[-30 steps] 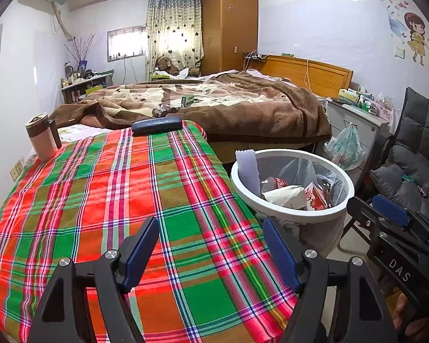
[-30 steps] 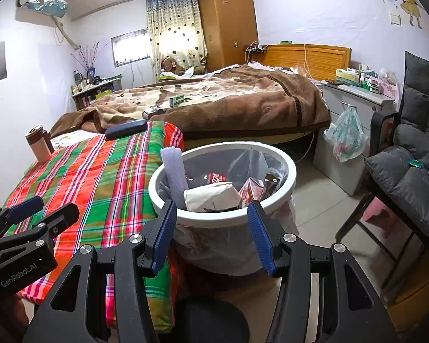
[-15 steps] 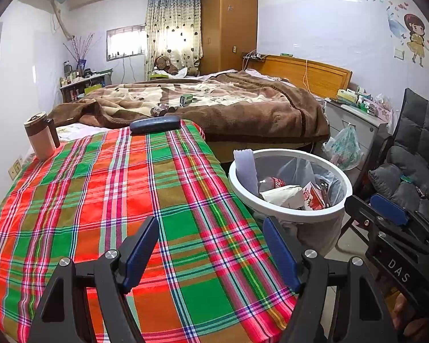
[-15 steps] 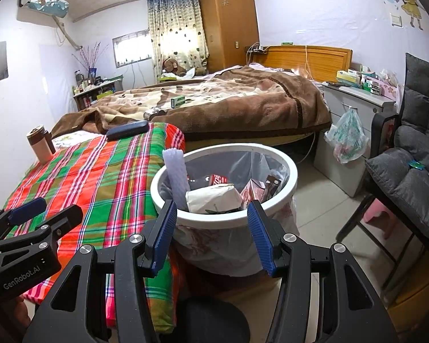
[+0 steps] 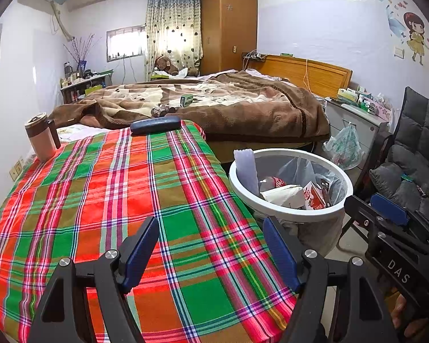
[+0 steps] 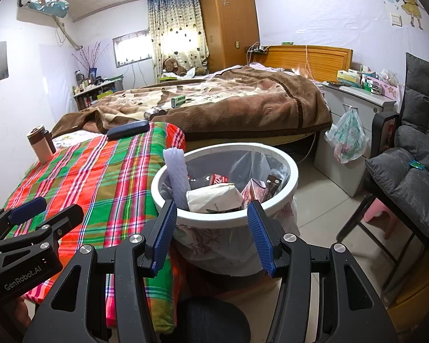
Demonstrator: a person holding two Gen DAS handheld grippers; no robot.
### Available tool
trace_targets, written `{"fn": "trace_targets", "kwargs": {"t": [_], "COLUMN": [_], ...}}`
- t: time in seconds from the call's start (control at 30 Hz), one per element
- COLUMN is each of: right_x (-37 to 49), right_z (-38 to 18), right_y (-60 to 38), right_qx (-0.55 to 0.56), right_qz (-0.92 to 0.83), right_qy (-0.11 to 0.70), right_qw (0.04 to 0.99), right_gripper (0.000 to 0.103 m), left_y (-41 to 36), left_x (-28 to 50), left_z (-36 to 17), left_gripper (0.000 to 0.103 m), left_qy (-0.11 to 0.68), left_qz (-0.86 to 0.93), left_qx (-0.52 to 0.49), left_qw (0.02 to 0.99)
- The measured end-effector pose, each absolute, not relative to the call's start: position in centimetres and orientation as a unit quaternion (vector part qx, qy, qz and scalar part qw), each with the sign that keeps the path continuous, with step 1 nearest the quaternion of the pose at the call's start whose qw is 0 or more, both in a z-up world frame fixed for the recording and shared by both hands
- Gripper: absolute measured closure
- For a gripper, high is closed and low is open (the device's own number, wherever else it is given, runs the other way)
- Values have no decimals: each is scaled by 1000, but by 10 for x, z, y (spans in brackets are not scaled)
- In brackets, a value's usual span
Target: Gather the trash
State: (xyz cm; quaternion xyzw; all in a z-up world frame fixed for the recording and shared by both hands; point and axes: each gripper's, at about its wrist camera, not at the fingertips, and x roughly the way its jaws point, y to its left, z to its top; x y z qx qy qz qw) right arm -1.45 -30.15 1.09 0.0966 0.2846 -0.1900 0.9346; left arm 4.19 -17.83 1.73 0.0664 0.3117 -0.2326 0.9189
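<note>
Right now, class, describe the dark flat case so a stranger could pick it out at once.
Start at the table with the plaid cloth beside the white bin. Go to the table's far edge, nearest the bed. The dark case lies flat there, long and low, unlike the upright pink tumbler at the left.

Lighting: bright, even daylight entering through the curtained window (image 5: 171,33) and a small side window (image 5: 125,43) at the far wall, both overexposed to near white; shadows soft and faint, pale walls evenly lit. Image quality: both wrist views sharp from the near gripper fingers (image 5: 138,253) to the far wardrobe (image 5: 228,25), no motion blur, mild glare on the white bin rim (image 6: 223,217). Distortion: strong fisheye bending of walls and ceiling toward the edges, with black vignette arcs filling the corners of both frames.
</note>
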Motion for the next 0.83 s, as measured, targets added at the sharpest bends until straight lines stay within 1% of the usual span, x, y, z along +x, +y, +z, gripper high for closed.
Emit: {"fn": "trace_targets", "kwargs": {"t": [0.83], "right_x": [-15], "right_z": [11], "right_y": [-301], "right_qx": [97], "right_qz": [-190], "right_qy": [284], "right_qw": [935], "right_gripper": [50], "left_y": [-176], "left_x": [40], "left_z": [15], "left_gripper": [28], "left_qy": [308], "left_qz": [-232], "left_qx": [62], "left_qw": [920]}}
